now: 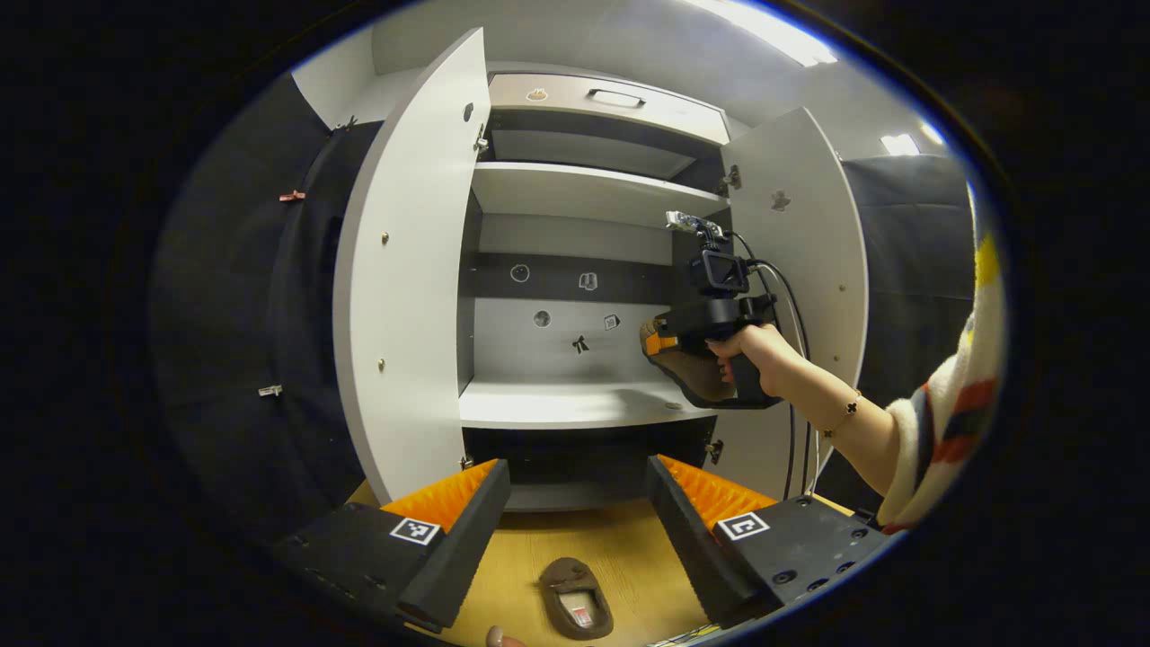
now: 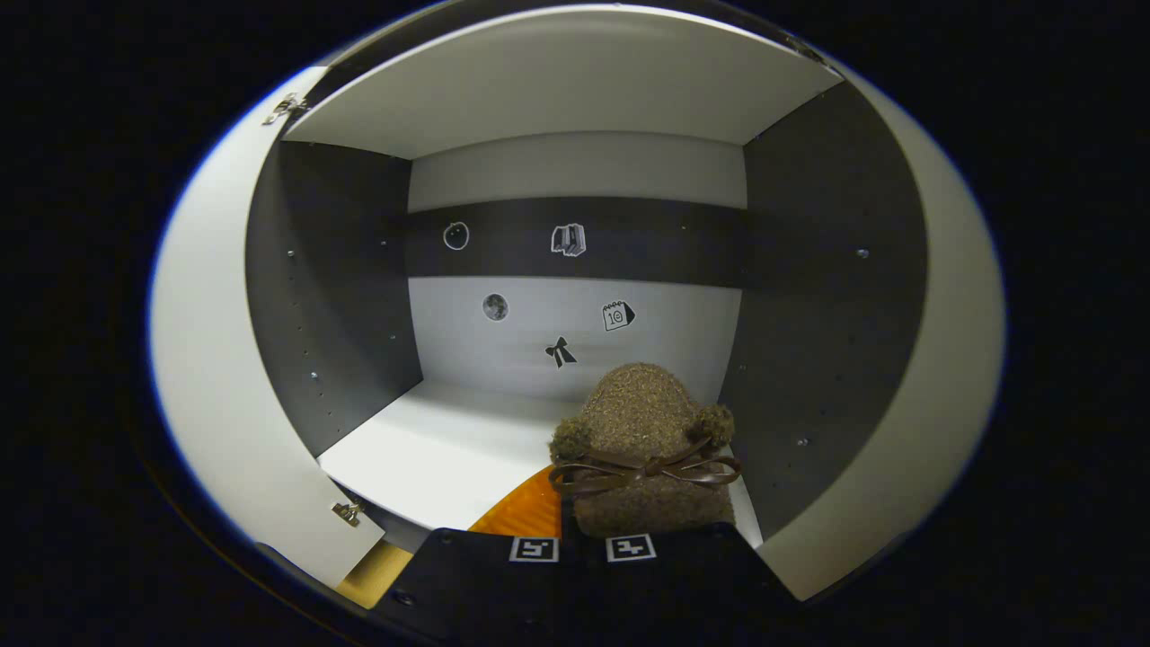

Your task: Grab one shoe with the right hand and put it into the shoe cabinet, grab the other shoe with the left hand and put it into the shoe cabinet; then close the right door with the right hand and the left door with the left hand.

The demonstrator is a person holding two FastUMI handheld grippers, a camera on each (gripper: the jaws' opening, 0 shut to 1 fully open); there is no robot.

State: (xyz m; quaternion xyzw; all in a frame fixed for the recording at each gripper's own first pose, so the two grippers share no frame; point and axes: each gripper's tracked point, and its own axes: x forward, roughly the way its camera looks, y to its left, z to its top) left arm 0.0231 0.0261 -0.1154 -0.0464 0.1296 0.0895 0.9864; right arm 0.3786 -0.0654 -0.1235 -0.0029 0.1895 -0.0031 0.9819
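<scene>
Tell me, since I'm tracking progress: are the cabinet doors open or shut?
Open: the left door and right door both swing outward, exposing the shelf.

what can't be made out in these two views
- Right tongs, right gripper view: the held shoe covers the fingertips and whether its sole touches the shelf.
- Floor shoe, left gripper view: its near end is cut off by the bottom edge.
- Cabinet stickers: too small to identify in the left gripper view.

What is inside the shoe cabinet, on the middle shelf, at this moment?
The right tool holds a brown shoe over the shelf's right side; the shelf looks bare. Small stickers mark the back wall. The shoe hides the shelf part beneath it.
</scene>
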